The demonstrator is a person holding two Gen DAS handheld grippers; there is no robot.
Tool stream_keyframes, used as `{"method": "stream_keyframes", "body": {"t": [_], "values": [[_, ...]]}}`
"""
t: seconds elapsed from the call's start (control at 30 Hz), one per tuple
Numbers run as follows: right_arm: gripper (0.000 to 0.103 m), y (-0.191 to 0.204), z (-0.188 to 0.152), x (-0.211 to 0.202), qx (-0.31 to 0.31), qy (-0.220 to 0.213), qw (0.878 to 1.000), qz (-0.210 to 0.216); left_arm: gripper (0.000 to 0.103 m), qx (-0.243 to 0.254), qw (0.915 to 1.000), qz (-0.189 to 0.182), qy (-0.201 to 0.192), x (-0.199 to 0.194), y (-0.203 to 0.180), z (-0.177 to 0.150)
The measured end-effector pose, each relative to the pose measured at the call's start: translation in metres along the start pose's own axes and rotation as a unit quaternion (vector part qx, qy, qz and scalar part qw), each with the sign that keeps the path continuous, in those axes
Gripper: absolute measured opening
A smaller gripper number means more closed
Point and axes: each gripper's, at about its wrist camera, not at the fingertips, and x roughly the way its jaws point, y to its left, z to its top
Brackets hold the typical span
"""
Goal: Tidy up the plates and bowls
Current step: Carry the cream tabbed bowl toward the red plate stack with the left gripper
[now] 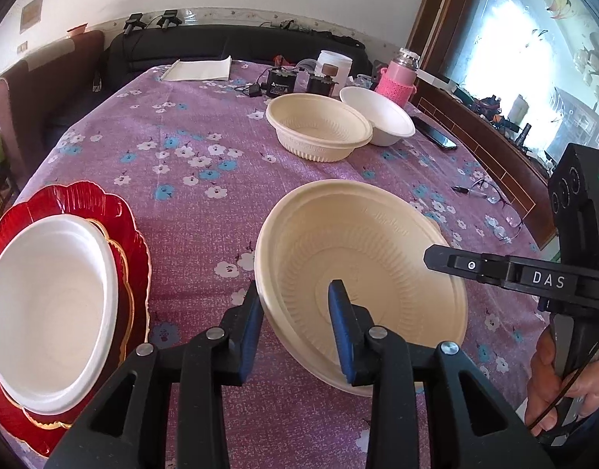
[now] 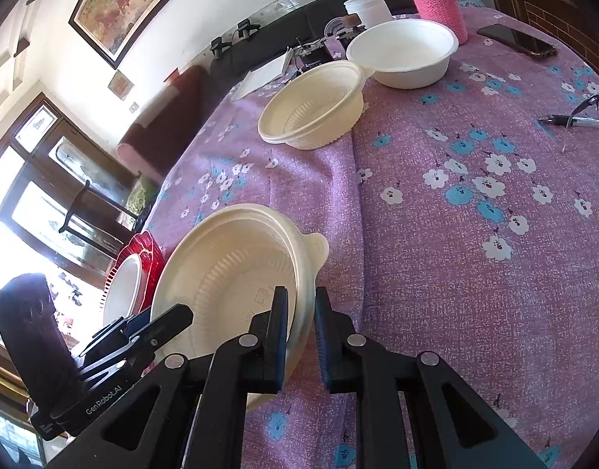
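Observation:
A cream ribbed bowl (image 1: 377,258) sits tilted above the purple flowered tablecloth (image 1: 190,179). My left gripper (image 1: 297,308) straddles its near-left rim, one blue pad inside and one outside, with a visible gap. My right gripper (image 2: 301,316) is closed on the bowl's right rim (image 2: 303,273); it enters the left wrist view from the right (image 1: 440,258). A second cream bowl (image 1: 319,125) and a white bowl (image 1: 379,115) stand at the far side. A white bowl (image 1: 45,305) rests on red scalloped plates (image 1: 131,234) at the near left.
A pink-sleeved bottle (image 1: 399,76), white jar (image 1: 334,64), black devices (image 1: 283,82), phone (image 1: 434,133), pen (image 1: 469,191) and glasses (image 1: 502,211) lie along the far and right side. A paper pad (image 1: 199,68) lies far back. A sofa stands behind.

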Motion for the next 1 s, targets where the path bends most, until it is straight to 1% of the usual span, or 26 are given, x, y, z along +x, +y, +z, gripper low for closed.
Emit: {"method": "stream_keyframes", "body": {"t": [0.47, 1.0], "values": [[0.016, 0.026, 0.009, 0.001, -0.023, -0.005, 1.0, 0.01, 0.031, -0.009, 0.9993, 0.013, -0.033, -0.024, 0.015, 0.005], [0.016, 0.052, 0.016, 0.009, -0.039, -0.006, 0.999, 0.03, 0.034, -0.029, 0.9978, 0.025, -0.054, -0.041, 0.034, 0.007]]}}
